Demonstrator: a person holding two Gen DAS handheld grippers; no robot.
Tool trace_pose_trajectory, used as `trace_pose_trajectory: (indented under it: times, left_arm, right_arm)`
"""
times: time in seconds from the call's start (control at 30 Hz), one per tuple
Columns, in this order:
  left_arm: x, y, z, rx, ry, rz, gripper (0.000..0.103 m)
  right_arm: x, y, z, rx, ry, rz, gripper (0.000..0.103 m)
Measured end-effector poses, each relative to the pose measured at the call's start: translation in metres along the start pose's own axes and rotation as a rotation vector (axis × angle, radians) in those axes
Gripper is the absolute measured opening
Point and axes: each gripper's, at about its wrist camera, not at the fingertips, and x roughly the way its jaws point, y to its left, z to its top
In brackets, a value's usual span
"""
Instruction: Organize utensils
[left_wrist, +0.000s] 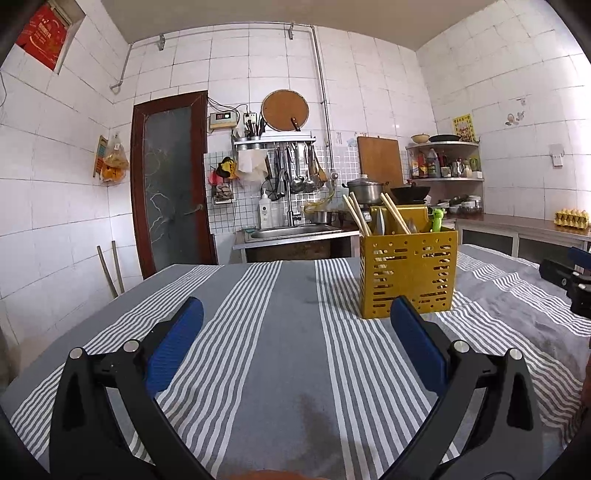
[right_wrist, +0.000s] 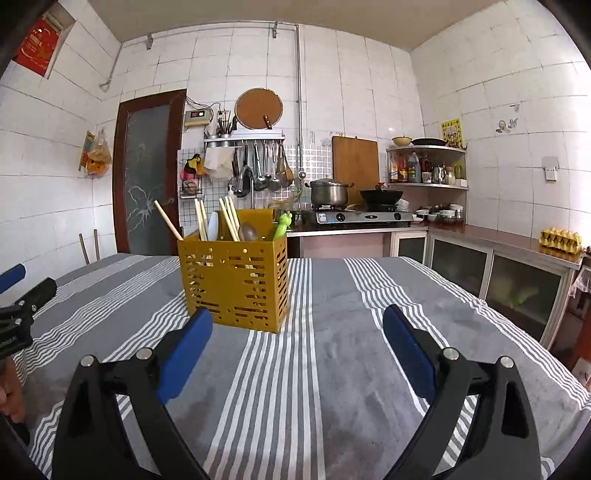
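Fingers of my left gripper (left_wrist: 295, 317) are spreading wide, gripping nothing, hovering over the striped tablecloth (left_wrist: 288, 369). My right gripper (right_wrist: 297, 325) is gaping just as wide, also empty. The yellow utensil holder (left_wrist: 408, 275) is standing upright ahead, between both grippers, carrying chopsticks (right_wrist: 201, 221), spoons (right_wrist: 247, 232) and a green utensil (right_wrist: 282, 225).

I am working in a home kitchen. Landmark: sink (left_wrist: 291, 232). Ladles (left_wrist: 301, 166) hang above it; gas stove (right_wrist: 364, 217) with pot (right_wrist: 328, 192) stands right of it; condiment shelf (right_wrist: 428, 166) farther right.
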Motion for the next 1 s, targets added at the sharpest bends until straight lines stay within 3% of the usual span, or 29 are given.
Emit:
trace_pose_trajectory:
  times: [1.0]
  left_arm:
    - [0.0032, 0.0022, -0.0029, 0.006, 0.014, -0.008, 0.098]
  right_arm:
    - [-0.0047, 0.0085, -0.0030, -0.033, -0.014, -0.019, 0.092]
